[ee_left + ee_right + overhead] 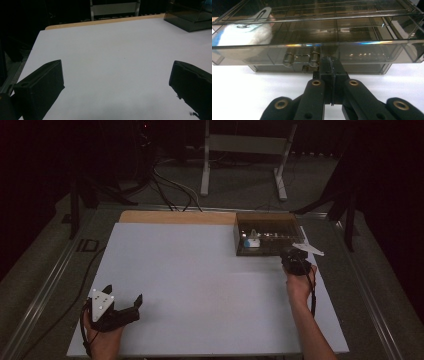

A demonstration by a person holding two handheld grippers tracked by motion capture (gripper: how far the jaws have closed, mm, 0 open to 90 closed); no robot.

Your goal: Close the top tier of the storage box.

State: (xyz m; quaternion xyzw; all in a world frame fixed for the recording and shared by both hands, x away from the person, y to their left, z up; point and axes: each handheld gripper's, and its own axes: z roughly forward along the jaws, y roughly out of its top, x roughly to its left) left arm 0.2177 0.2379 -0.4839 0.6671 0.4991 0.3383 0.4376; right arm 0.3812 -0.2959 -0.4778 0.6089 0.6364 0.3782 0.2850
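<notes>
One smoky clear box [267, 234] on one white table [200, 285], one white-and-blue object [252, 242] inside, two grippers.

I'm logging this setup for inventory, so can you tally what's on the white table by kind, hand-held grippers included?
Hand-held gripper: 2, left, jaws apart, and right, jaws shut, at the box front
Smoky clear plastic box: 1
White and blue item inside the box: 1
Total: 4
</notes>
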